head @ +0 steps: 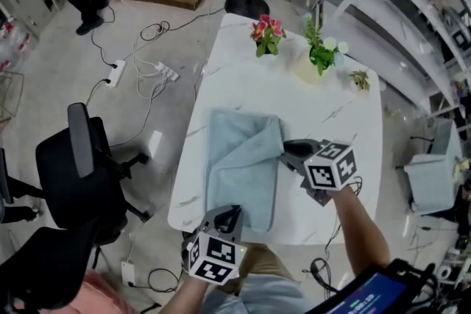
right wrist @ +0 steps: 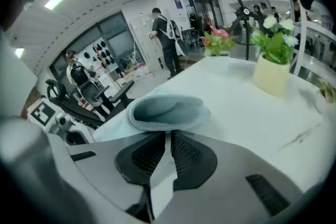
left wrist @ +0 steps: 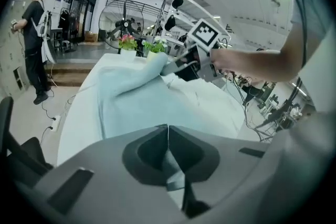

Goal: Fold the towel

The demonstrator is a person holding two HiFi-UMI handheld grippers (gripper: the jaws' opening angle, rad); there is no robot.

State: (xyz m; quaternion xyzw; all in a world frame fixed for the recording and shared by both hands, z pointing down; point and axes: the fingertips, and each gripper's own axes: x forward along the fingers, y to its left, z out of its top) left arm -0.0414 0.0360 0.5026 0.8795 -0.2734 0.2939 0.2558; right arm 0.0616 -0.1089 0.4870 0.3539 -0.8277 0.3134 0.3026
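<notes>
Left gripper fingers pinched towel bottom edge, right gripper fingers pinched its folded-over right edge, frame centre

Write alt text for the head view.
Two handheld claws pinch a light blue towel on a white table: left claw at its near edge, right claw at its right edge. Flowers stand at the far end.

Left claw, right claw: grey shells, black ribbed pads, black-and-white marker cubes.
</notes>
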